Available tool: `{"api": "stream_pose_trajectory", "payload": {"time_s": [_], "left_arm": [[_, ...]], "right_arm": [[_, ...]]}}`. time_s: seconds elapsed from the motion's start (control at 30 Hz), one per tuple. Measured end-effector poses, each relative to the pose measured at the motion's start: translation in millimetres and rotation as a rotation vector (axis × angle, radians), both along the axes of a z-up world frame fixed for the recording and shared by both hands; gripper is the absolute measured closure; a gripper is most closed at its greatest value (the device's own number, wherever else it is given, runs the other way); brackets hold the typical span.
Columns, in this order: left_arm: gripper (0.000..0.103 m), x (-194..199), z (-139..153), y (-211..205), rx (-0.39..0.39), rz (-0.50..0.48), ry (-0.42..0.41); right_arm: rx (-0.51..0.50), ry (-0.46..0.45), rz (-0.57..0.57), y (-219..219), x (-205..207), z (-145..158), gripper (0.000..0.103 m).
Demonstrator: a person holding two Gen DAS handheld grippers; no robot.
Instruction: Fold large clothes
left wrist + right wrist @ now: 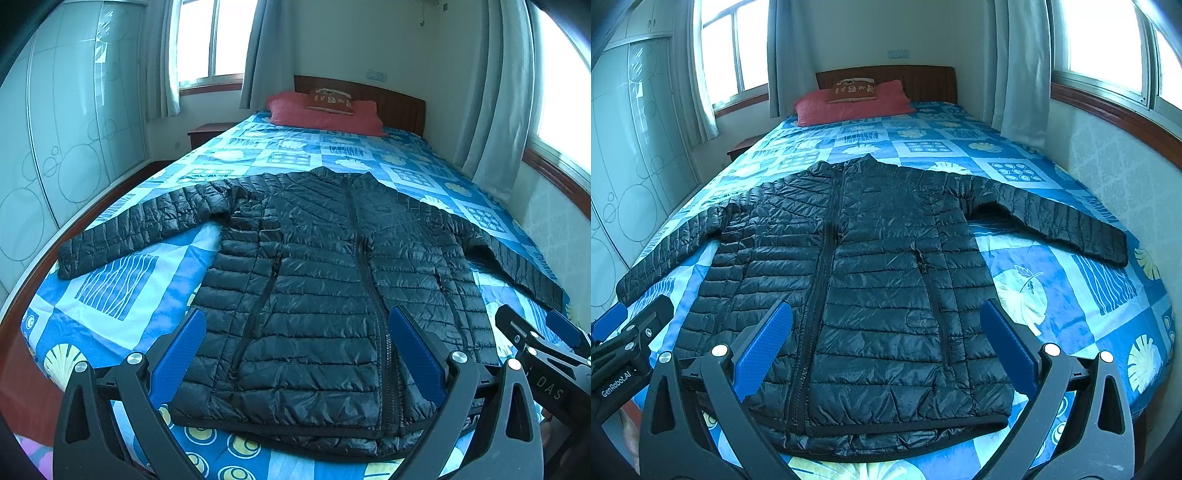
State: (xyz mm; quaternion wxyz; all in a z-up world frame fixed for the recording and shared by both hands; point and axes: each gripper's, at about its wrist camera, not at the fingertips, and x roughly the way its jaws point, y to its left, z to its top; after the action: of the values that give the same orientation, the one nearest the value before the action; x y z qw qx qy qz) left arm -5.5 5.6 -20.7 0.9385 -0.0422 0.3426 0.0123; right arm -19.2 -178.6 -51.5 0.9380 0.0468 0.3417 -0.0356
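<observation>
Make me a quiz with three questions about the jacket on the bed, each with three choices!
1. Where does the jacket lie?
A. on the bed
B. on the floor
C. on a chair

2. What colour is the pillow?
A. green
B. red
C. white

3. How is the right tool?
A. shut on a sleeve
B. shut on nothing
C. open

Answers: 1 A, it is spread flat on the blue sheet. 2 B, it is red by the headboard. 3 C, its blue fingers stand wide apart above the hem.
</observation>
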Motion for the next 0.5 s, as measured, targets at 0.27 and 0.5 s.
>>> {"api": "stream_pose_trajectory", "payload": {"time_s": [0.27, 0.5], "left_arm": [[0.005, 11, -4, 2, -0.008, 0.003, 0.018], [0.005, 41, -23, 24, -0.021, 0.065, 0.059]], "right_arm": [[-0.002, 0.022, 0.000, -1, 11, -7, 0.002], [0.098, 0.068, -0.055, -44, 36, -34, 0.002]]}}
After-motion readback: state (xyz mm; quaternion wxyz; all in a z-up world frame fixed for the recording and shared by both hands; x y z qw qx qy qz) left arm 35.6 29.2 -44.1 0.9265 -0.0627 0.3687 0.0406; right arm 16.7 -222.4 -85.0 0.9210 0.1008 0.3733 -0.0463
